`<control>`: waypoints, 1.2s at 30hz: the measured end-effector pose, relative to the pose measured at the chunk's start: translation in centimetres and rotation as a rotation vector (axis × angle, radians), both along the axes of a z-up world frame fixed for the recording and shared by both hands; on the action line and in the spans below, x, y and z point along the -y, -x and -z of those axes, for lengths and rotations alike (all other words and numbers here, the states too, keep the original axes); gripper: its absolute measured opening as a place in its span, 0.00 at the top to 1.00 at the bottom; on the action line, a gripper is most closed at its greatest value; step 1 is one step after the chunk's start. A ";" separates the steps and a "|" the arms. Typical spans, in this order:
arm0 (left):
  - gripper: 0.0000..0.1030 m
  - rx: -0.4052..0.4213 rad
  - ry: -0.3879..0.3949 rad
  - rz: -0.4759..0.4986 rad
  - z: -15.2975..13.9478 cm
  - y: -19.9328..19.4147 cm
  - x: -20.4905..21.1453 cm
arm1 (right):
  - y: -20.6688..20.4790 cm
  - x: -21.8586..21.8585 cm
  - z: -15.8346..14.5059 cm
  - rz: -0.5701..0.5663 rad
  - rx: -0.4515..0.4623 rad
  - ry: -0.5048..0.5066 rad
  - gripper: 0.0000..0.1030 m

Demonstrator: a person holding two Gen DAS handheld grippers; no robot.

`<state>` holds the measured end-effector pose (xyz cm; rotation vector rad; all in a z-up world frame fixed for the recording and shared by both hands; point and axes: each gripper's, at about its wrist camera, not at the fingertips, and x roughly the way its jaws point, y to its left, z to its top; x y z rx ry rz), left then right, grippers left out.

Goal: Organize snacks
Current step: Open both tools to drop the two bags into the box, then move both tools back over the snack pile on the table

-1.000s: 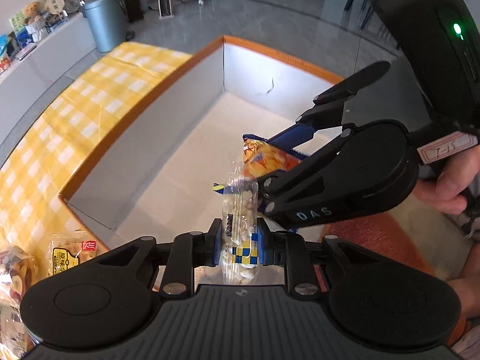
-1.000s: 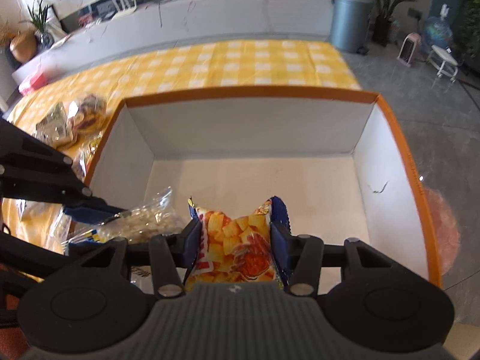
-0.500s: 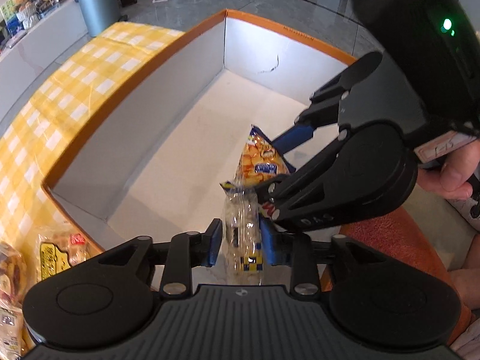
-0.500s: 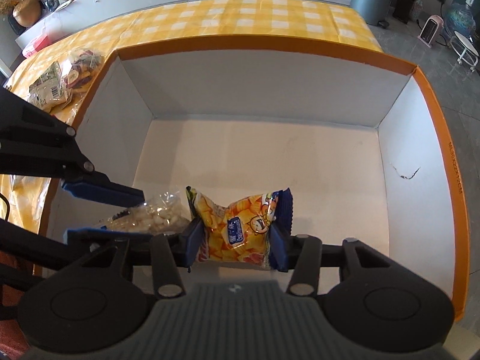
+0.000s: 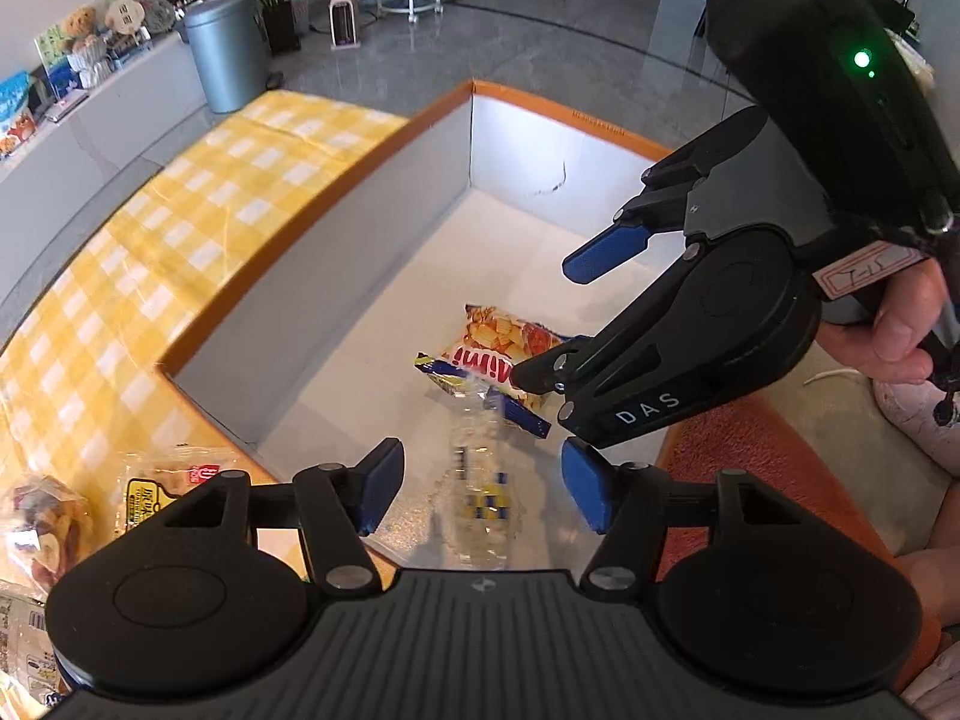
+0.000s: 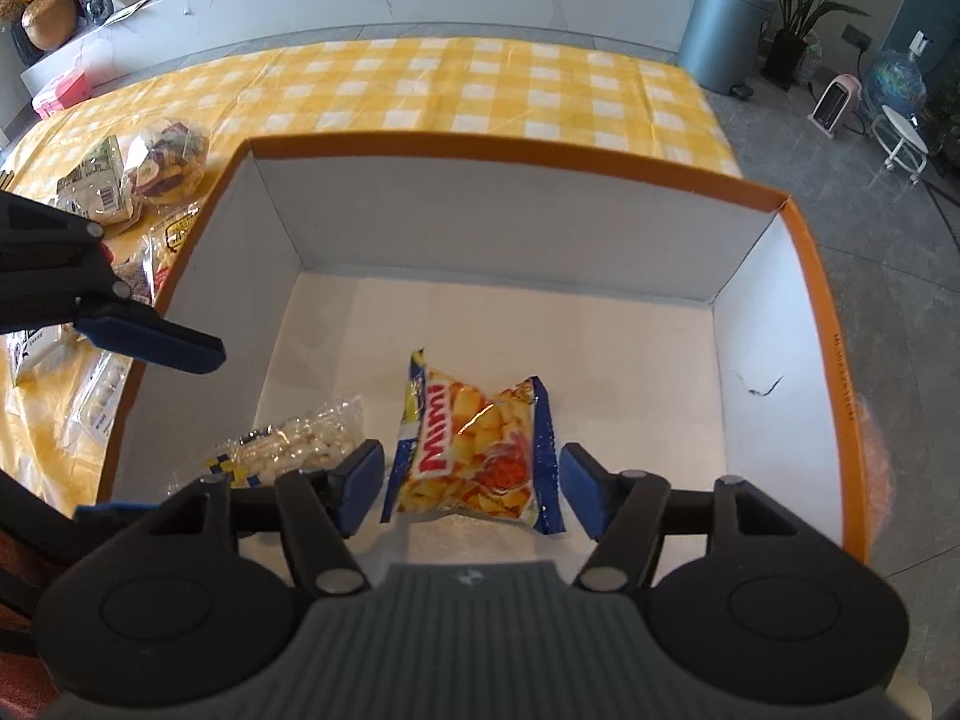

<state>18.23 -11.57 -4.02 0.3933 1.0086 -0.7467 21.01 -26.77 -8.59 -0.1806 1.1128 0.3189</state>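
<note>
The tabletop (image 6: 420, 84), draped in a yellow-and-white checked cloth, is filling the upper part of the right wrist view. A large white box with an orange rim (image 6: 811, 276) is sitting on it, taking up the middle of both frames.

The right gripper (image 6: 471, 483) is hovering low in its own frame with its fingers (image 6: 360, 480) spread wide and gripping nothing. The left gripper (image 5: 483, 489) is likewise holding its fingers (image 5: 378, 489) open and empty at the bottom of the left wrist view.

The Mimi chip bag (image 6: 474, 456) is lying on the box floor, directly between the right fingers without touching either. The clear packet of white candies (image 6: 294, 447) is resting just to its left in the lower left of the box, beside the right gripper's left finger; in the left wrist view this packet (image 5: 480, 504) looks blurred and is lying between the left fingers, apart from both.

More snack packets (image 6: 138, 174) are sitting on the cloth outside the box, at the left edge of the right wrist view.
</note>
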 end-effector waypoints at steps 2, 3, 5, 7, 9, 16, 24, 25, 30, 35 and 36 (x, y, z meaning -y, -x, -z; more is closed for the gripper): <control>0.31 0.016 -0.001 0.002 -0.4 0.4 -0.2 | 0.3 -0.1 -0.5 0.004 0.017 0.011 0.35; 0.31 0.025 0.001 0.000 -0.7 0.6 -0.4 | 0.4 -0.1 -0.8 0.005 0.026 0.018 0.34; 0.31 0.043 0.015 -0.007 -1.4 1.0 -0.8 | 0.7 -0.4 -1.4 0.009 0.044 0.031 0.34; 0.31 0.060 0.036 -0.016 -2.2 1.4 -1.4 | 1.0 -0.4 -2.0 0.013 0.062 0.037 0.34; 0.31 0.080 0.055 -0.028 -2.9 1.8 -2.0 | 1.4 -0.6 -2.7 0.020 0.082 0.039 0.34; 0.31 0.139 0.114 -0.095 -4.7 2.8 -5.1 | 2.9 -2.0 -5.2 0.025 0.178 0.037 0.34; 0.31 0.171 0.122 -0.192 -5.5 3.9 -9.3 | 4.7 -5.2 -7.5 -0.009 0.249 -0.005 0.34; 0.31 0.172 0.126 -0.214 -5.5 3.9 -10.0 | 4.9 -5.8 -7.7 -0.016 0.256 -0.012 0.34; 0.31 0.177 0.147 -0.319 -5.4 4.1 -13.6 | 5.5 -8.7 -7.9 -0.051 0.263 -0.067 0.33; 0.31 0.215 0.137 -0.442 -4.4 4.8 -17.5 | 5.5 -11.6 -7.1 -0.050 0.261 -0.147 0.33; 0.31 0.225 0.138 -0.458 -4.2 5.0 -18.2 | 5.6 -12.1 -6.8 -0.051 0.262 -0.165 0.33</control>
